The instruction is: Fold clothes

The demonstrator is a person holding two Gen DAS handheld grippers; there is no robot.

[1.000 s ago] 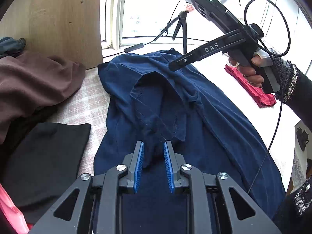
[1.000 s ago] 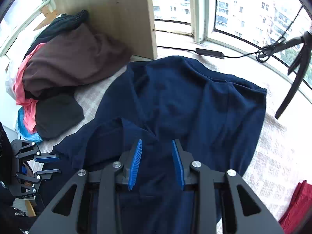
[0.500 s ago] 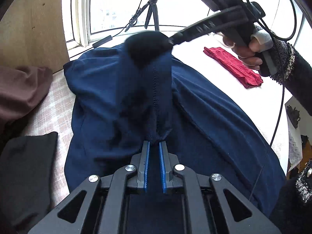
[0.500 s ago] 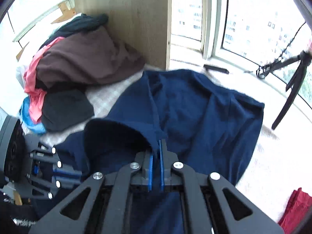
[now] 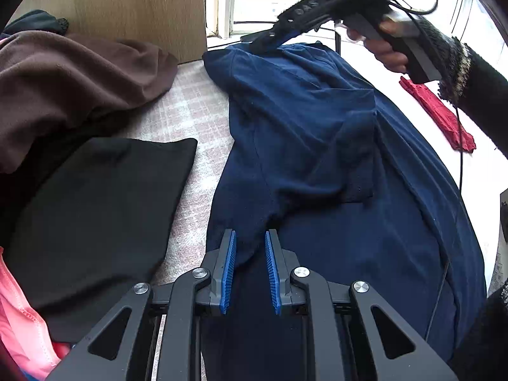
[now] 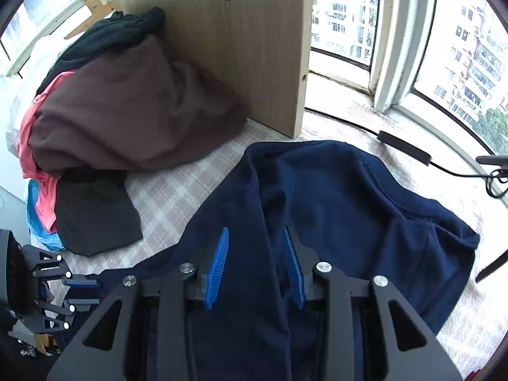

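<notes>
Your navy shirt (image 5: 317,120) lies spread on the checked cloth (image 5: 193,108), right of the brown and black clothes pile (image 5: 63,89). Your right tongs (image 6: 255,263) have just been opening; a fold of shirt drapes loosely between the parted pads. Your left tongs (image 5: 249,268), near edge, also just opened, shirt hem lying between the pads, not pinched.

Both grippers, left gripper (image 5: 249,271) and right gripper (image 6: 254,265), point steeply down, jaws just reopened, fingers parted.
</notes>
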